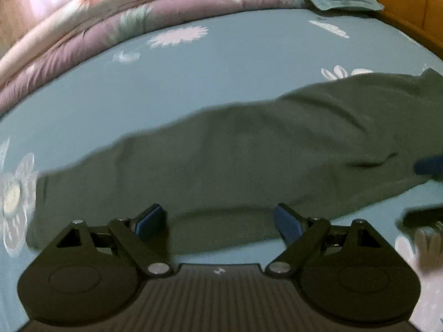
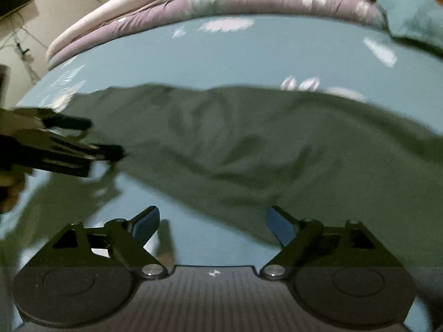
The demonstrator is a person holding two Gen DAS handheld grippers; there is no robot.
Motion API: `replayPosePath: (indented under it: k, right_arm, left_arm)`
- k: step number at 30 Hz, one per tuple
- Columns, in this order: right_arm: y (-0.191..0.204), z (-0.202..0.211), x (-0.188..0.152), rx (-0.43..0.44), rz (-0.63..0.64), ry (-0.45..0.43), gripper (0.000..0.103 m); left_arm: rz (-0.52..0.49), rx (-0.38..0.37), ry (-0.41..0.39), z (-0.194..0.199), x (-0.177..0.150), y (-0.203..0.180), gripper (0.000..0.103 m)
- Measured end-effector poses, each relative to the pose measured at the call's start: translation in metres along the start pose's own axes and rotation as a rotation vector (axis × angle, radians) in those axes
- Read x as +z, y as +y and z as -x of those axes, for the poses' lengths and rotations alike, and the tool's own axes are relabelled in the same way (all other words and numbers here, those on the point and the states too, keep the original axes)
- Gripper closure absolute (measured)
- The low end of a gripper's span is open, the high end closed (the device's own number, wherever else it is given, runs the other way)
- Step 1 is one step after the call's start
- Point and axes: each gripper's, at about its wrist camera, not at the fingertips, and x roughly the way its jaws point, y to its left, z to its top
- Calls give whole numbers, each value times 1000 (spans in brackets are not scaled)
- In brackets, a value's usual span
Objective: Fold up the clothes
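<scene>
Both the left gripper [image 1: 218,221] and right gripper [image 2: 213,222] gape empty above the green garment [image 1: 249,149] spread along the bed's [image 1: 221,63] near edge.

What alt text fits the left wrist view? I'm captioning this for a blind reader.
A dark green garment lies stretched across a blue floral bedsheet, just ahead of the open left gripper, which holds nothing. Folded quilts are stacked along the far edge of the bed.
</scene>
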Motion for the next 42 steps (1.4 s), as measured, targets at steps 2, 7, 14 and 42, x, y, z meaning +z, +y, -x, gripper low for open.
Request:
replayPosePath:
  k: [2, 7, 14, 42]
  right_arm:
    - [1, 8, -7, 42, -20, 37, 13]
    - [-26, 43, 0, -3, -36, -80, 16]
    - [-31, 31, -18, 6, -146, -11, 8]
    - [-158, 209, -187, -130, -563, -175, 10]
  left_arm:
    - [-13, 0, 56, 10, -5, 5, 13]
    - [-89, 96, 57, 32, 9, 20, 15]
    - [21, 33, 131, 5, 16, 25, 11]
    - [-46, -328, -52, 111, -47, -129, 11]
